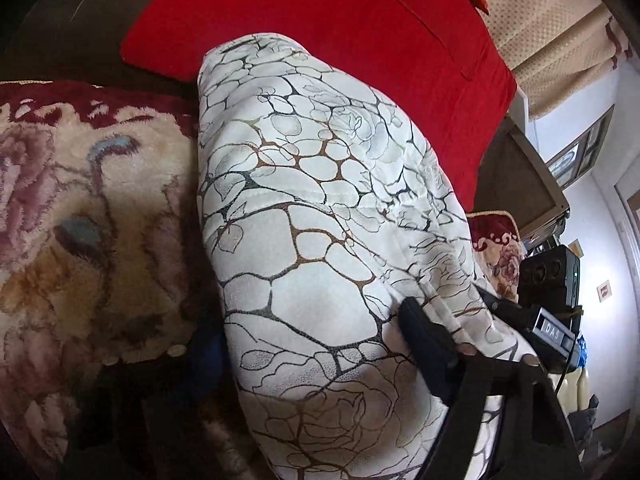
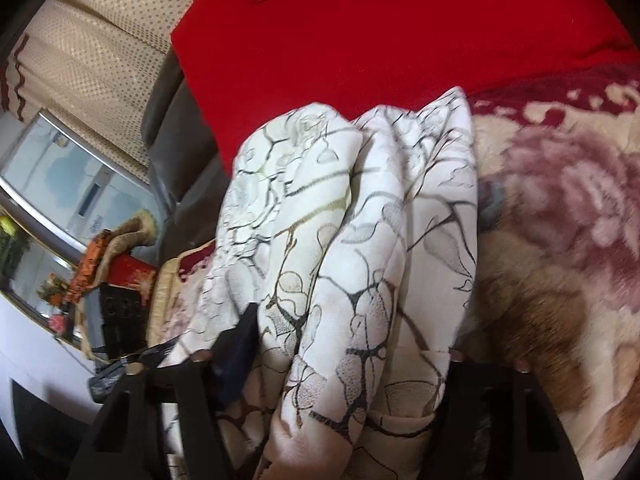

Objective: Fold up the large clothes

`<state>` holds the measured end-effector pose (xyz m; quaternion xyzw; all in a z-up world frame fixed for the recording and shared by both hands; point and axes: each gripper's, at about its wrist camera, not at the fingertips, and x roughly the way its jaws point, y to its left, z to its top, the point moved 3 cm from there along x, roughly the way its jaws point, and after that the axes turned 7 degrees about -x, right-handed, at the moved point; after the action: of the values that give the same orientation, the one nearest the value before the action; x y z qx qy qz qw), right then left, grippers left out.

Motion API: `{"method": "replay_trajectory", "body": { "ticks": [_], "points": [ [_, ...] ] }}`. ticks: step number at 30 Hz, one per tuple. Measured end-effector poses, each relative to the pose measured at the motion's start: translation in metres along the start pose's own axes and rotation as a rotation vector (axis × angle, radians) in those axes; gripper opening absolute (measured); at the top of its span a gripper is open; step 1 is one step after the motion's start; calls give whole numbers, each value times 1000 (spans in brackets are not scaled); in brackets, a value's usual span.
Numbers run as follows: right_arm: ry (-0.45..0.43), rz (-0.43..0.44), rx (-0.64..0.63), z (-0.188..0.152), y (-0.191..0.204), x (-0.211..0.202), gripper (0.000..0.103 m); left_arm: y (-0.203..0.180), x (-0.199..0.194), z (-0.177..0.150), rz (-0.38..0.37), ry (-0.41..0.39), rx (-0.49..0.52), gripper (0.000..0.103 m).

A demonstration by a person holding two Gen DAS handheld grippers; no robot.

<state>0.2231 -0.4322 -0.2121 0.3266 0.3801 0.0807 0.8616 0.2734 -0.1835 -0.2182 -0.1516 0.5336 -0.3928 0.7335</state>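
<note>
Cloth fills the bottom of both views, right up against your tools. The right gripper (image 2: pixel 348 344) stands partly closed around a thick, bunched roll of the white veined garment (image 2: pixel 360 220). One dark finger (image 2: pixel 240 332) digs into the roll's side and the other is buried under the folds, so it looks like a whole-bundle grip, not an edge pinch. That suits holding several layers together while you fold.

Of the left gripper (image 1: pixel 480 332) you get only one finger (image 1: pixel 424 332), lying on the garment (image 1: pixel 320 220). The cloth puckers at its tip, but its partner is hidden, so you cannot tell whether it has bitten.

The garment sits just in front of the red cushion (image 1: pixel 320 20), its far end touching the cushion's lower edge, and it rests on the plush floral blanket (image 1: pixel 80 200) that spreads out from below the cushion. Seen from the left it is a smooth, rounded pad; from the right it is loose, with three ridges, so that end probably needs tidying.

Room to move lies across the blanket, on the side of the cushion away from the dotted curtain (image 2: pixel 100 40). Toward the curtain side the seat ends soon, with a black box (image 1: pixel 548 280) near the garment's end. Keep any sweep short there, and watch that loose hems do not drag under the cushion.
</note>
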Motion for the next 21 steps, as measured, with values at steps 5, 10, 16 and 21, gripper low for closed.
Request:
{"method": "replay_trajectory", "body": {
  "ticks": [5, 10, 16, 21],
  "points": [
    [-5, 4, -28, 0, 16, -2, 60, -2, -5, -5, 11, -17, 31, 65],
    [-8, 15, -51, -1, 31, -2, 58, -11, -17, -8, 40, -40, 62, 60],
    [10, 41, -103, -7, 56, 2, 57, -21, -55, -9, 102, -118, 108, 58],
    [23, 82, -144, -16, 79, 5, 56, -24, -89, -15, 163, -162, 134, 58]
  ]
}}
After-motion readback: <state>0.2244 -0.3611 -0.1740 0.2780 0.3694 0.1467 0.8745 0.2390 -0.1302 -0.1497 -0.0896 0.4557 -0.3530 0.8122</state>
